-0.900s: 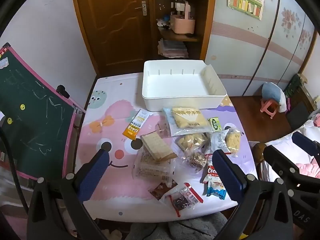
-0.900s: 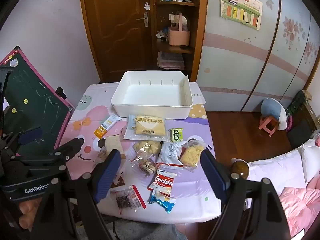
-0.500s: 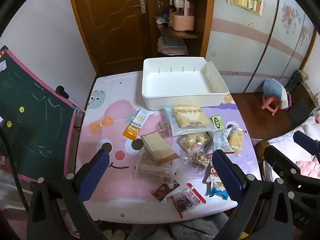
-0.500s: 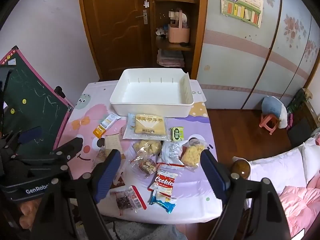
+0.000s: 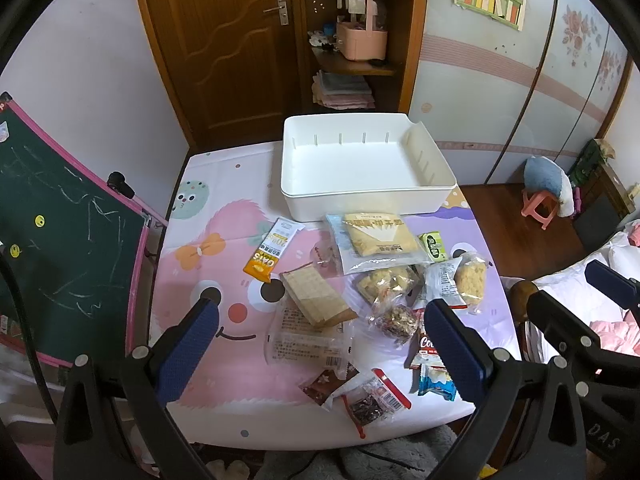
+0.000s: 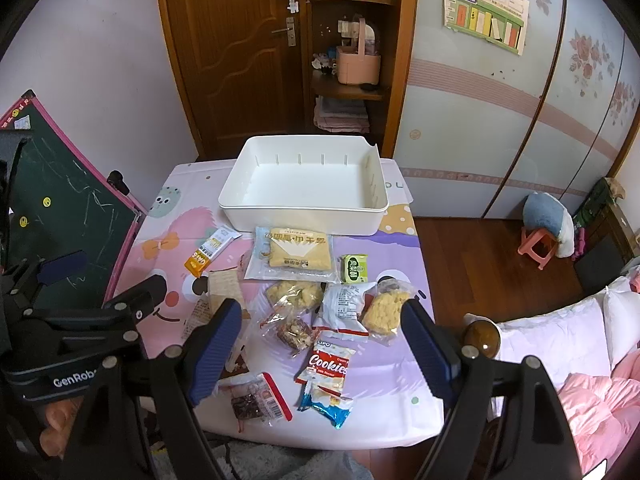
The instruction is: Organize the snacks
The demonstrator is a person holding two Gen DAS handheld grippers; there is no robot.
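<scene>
Since nothing is in the white bin [image 6: 304,216] yet, start with the snacks nearest it: large flat cracker packet [image 6: 294,254] touching its front wall, oats sachet [image 6: 210,250] just left of that, small green packet [image 6: 354,268] just right. Then work outward to the cookies pack [image 6: 330,364] farthest from bin. Left gripper [image 5: 320,354] and right gripper [image 6: 326,354] both spread wide, empty, hovering above pile. Pinch flat packets by an edge.

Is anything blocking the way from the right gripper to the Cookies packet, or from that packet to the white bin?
Nothing covers the Cookies packet below the open right gripper. Between it and the white bin lie other snacks, among them the large cracker bag, flat on the table.
</scene>
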